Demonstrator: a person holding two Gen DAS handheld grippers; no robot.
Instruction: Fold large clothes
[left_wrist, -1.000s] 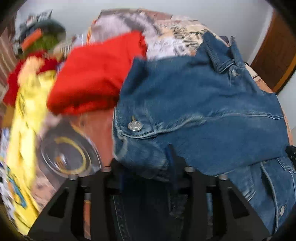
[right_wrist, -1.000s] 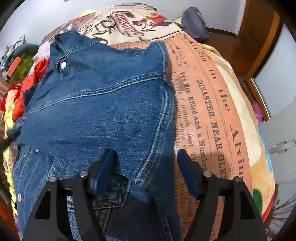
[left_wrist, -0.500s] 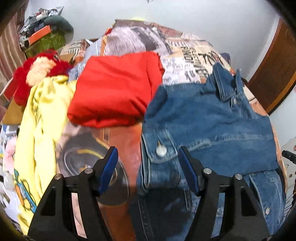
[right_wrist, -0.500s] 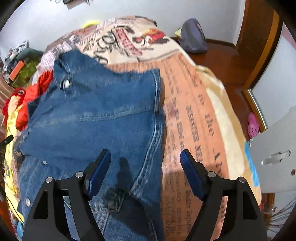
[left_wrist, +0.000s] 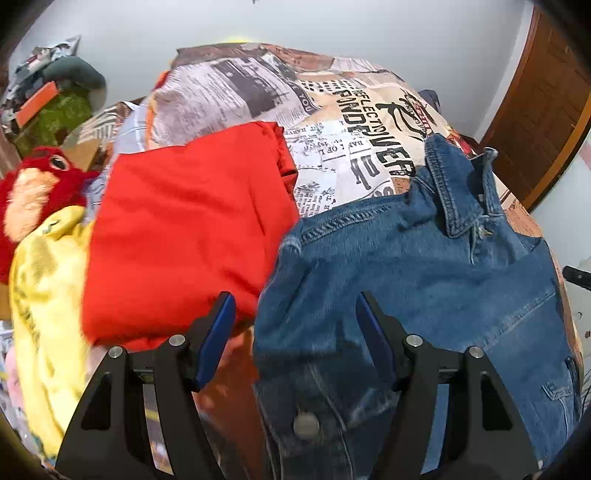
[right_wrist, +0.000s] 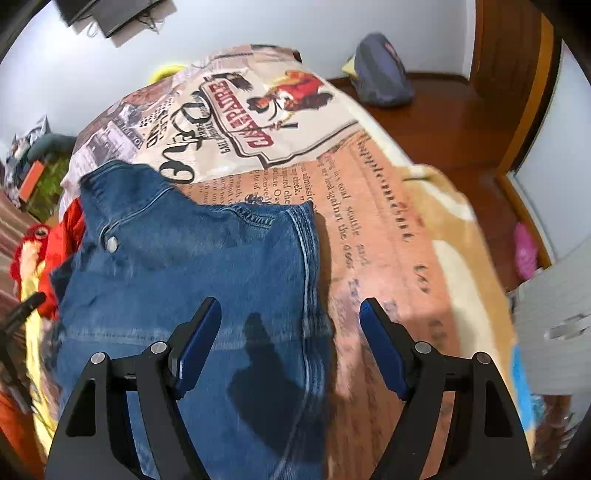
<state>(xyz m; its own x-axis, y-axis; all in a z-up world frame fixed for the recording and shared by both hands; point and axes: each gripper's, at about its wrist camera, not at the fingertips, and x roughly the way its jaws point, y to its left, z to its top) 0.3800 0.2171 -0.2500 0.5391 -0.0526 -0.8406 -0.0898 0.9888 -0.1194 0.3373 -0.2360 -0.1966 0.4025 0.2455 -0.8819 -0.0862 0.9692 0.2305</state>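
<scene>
Newsprint bedspread (right_wrist: 373, 236) | denim jacket (left_wrist: 424, 280) released, folded | left gripper (left_wrist: 295, 332), right gripper (right_wrist: 291, 339) now apart, lifted clear

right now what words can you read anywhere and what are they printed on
"POWER", big black letters on the bedspread, left wrist view.
A red banner on the bedspread, right wrist view: red capitals, too warped to read surely.
Newspaper columns on the orange part: too small and blurred.
Denim jacket: no text.

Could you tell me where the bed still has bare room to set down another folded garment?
Right of the denim jacket, the printed bedspread lies bare to its edge. Left is crowded: red garment, yellow garment.
</scene>
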